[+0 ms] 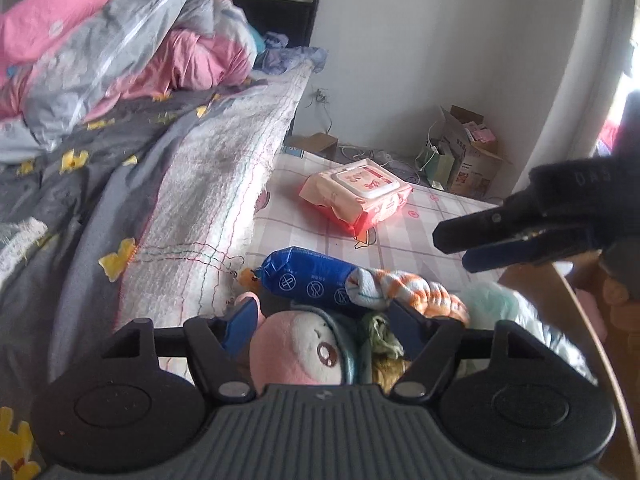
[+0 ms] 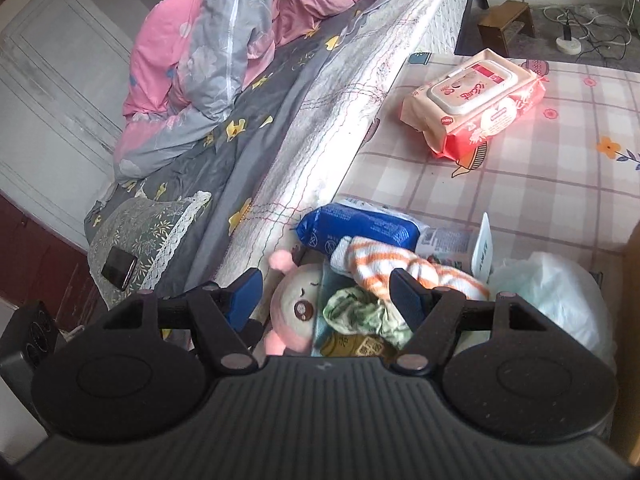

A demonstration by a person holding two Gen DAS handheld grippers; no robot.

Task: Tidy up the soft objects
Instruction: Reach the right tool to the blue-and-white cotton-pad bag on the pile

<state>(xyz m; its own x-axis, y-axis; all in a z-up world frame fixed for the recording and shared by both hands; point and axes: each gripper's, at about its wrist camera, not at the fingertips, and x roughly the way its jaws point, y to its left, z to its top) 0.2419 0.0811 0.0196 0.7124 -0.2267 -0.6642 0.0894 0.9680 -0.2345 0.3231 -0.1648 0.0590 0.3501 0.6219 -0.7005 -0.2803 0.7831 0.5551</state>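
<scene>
Risks first. Loose heap at the near edge of the checked mattress [image 2: 540, 152]: doll [image 2: 298, 304], striped sock [image 2: 396, 264], blue pack [image 2: 360, 226], green rag [image 2: 356, 312], white bag [image 2: 556, 292], all touching or overlapping. Likely to snag two things at once, since the sock lies across the blue pack and on the rag. Likely also to shove the doll off the near edge if closing off-centre on its round head. Wipes pack [image 2: 476, 104] well apart at 1 o'clock, easy to leave behind. Crowding possible too, with both tongs aimed at the same heap.

Left tongs [image 1: 322, 320]: about half open, nothing held, not pressing on anything; doll [image 1: 304, 354] low between the fingers, sock [image 1: 404, 292] at 1 o'clock, blue pack [image 1: 316, 276] at 12. Cannot tell whether the left fingertip touches the doll's ear.

Right tongs [image 2: 326, 294]: about half open, released, empty; doll and rag between the fingers, sock just ahead of the right fingertip. Seen from the left wrist, right tongs [image 1: 454, 248] at 3 o'clock, clear of the heap.
</scene>
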